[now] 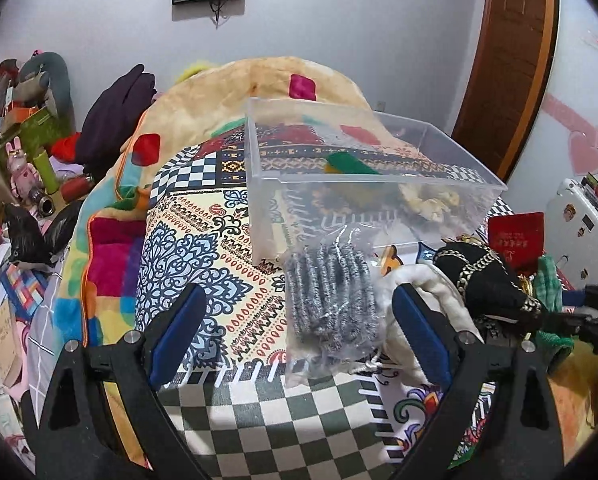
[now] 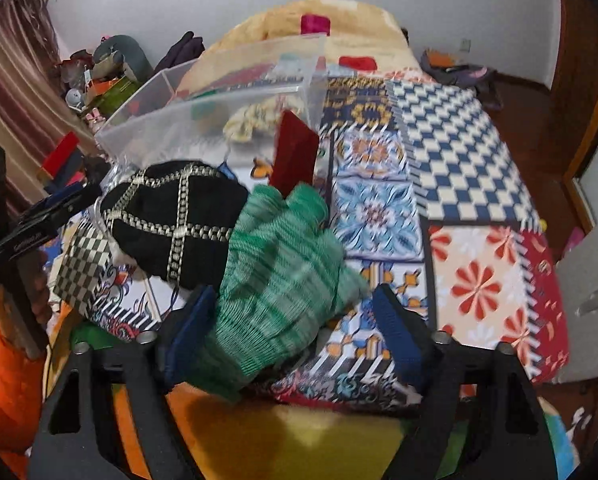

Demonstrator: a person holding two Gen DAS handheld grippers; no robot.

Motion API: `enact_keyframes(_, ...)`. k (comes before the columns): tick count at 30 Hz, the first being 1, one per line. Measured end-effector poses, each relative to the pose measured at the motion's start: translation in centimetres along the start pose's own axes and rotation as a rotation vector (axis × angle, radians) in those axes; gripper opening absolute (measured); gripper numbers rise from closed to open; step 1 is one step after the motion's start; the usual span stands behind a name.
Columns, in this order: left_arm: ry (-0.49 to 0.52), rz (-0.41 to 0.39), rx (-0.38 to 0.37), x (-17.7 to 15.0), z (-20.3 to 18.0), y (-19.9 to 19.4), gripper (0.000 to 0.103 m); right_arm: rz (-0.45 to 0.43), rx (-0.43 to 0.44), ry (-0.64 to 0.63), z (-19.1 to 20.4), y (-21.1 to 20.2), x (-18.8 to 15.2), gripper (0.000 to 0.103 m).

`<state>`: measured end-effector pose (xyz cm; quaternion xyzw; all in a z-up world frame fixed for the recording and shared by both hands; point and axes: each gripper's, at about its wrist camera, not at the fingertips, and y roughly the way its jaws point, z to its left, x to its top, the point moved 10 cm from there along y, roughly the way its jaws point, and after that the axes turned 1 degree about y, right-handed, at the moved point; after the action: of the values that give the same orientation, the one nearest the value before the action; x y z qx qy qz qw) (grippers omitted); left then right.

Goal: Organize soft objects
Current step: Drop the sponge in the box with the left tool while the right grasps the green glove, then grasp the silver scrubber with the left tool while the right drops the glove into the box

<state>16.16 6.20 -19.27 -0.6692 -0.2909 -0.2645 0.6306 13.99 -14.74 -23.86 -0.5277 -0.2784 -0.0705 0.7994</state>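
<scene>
1. Looking at the right gripper first: a green knit glove lies between its blue pads, but the jaws are spread wide and only the left pad seems to touch the knit. The view is motion-blurred, so I can't tell if the glove is draped on the finger or just lying on the bed. If the jaws close off-centre they'd catch one floppy edge and the rest would slide out on the way up.

2. Right beside the glove, touching it, sits a black pouch with gold chain trim. A sloppy pinch could snag the chain and drag both along.

3. Behind those, a red pouch leans by the clear plastic bin, which already holds a yellowish fuzzy thing and something green. The bin sits on a soft quilt, so bumping its wall could tip or shove it.

4. Over on the other side, the left gripper is also spread wide, holding nothing, with a crinkly bag of grey hair ties lying between its fingers and a cream cloth against the right one. That slick plastic would likely slip, or the cloth gets pinched along with it.

5. Both grippers are near the same pile, so they could knock each other.
</scene>
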Motion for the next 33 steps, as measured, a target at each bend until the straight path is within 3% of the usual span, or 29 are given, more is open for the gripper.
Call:
enact_keyframes(3, 0.008, 0.006, 0.001, -0.1, -0.1, 0.5, 0.084, -0.001, 0.003, -0.014, 0.3, 0.0, -0.3, 0.046)
enact_keyframes(6, 0.001, 0.019, -0.018, -0.4, -0.4, 1.1, 0.076, -0.008, -0.003, -0.032, 0.5, -0.2, -0.3, 0.025)
enact_keyframes(9, 0.009, 0.023, -0.039, -0.6, -0.9, 1.2, 0.065, -0.041, -0.013, -0.047, 0.5, -0.8, 0.1, 0.02)
enact_keyframes(14, 0.024, 0.048, -0.079, -1.3, -1.7, 1.8, 0.046, -0.107, -0.028, -0.062, 0.5, -2.8, 1.4, 0.019)
enact_keyframes(16, 0.027, 0.063, -0.102, -1.6, -2.2, 2.1, 0.033, -0.135, -0.033, -0.062, 0.5, -3.7, 1.9, 0.019)
enact_keyframes(19, 0.045, 0.052, -0.091, -1.7, -2.5, 1.7, 0.028, -0.177, -0.04, -0.066, 0.7, -5.1, 2.9, 0.019)
enact_keyframes(25, 0.03, 0.004, -0.096, -0.7, -2.3, -0.5, 0.024, -0.262, -0.033, -0.086, 1.7, -7.0, 5.6, 0.019)
enact_keyframes(33, 0.026, -0.15, -0.086, 3.7, -1.7, -5.8, 0.024, -0.352, -0.006, -0.132, 4.0, -8.0, 9.7, 0.019)
